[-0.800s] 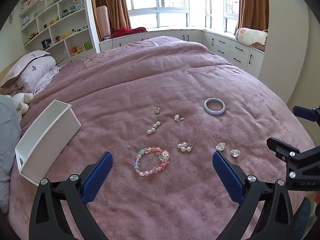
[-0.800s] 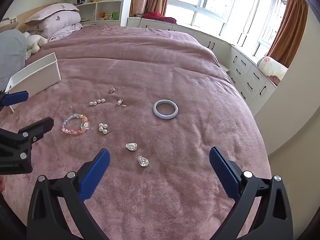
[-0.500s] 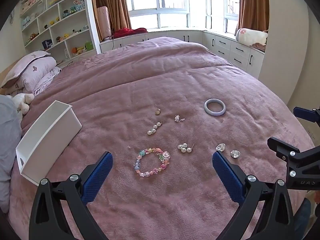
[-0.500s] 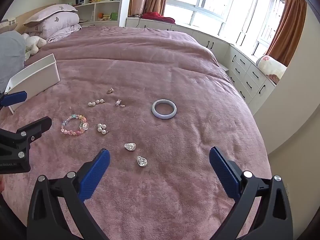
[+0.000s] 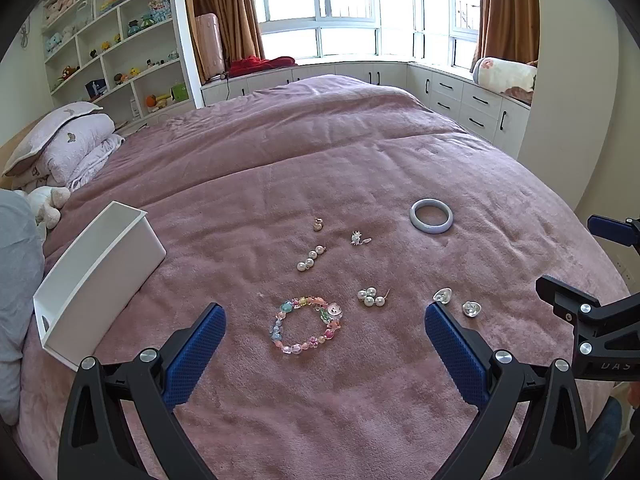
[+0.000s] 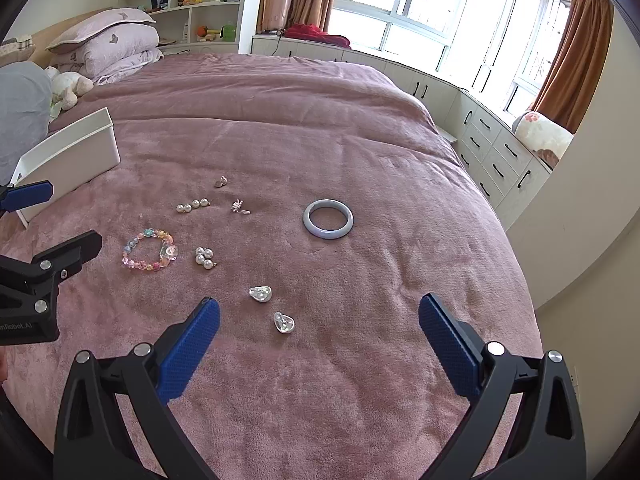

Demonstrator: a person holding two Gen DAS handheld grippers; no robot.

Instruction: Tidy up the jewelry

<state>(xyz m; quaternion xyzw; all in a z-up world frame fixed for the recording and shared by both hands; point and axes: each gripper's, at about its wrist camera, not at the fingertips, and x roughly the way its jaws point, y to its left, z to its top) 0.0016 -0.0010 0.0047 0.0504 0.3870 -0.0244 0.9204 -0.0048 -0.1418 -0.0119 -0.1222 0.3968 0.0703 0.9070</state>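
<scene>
Both my claws hang over the blanket (image 5: 360, 420) with jaws spread wide and nothing between them: the left claw (image 5: 324, 336) just short of the bead bracelet (image 5: 307, 325), the right claw (image 6: 319, 332) with two silver pieces (image 6: 272, 308) lying just ahead between its fingertips. All of it is light, I judge. The bracelet is a floppy loop of pastel beads, so I would pinch it across one side of the ring and let the rest dangle. The bangle (image 6: 328, 218), well ahead of my right claw, is a pale blue-grey hoop, stiff, smooth and likely slippery and breakable; I would grip across its band. The pearl cluster (image 5: 372, 297) and pearl row (image 5: 310, 258) ahead of my left claw are tiny, round and apt to roll or sink into the plush, as are the two small charms (image 5: 340, 230) farther off, whose shape I cannot quite make out. The white box (image 5: 100, 280) sits off to my left claw's left, open.
</scene>
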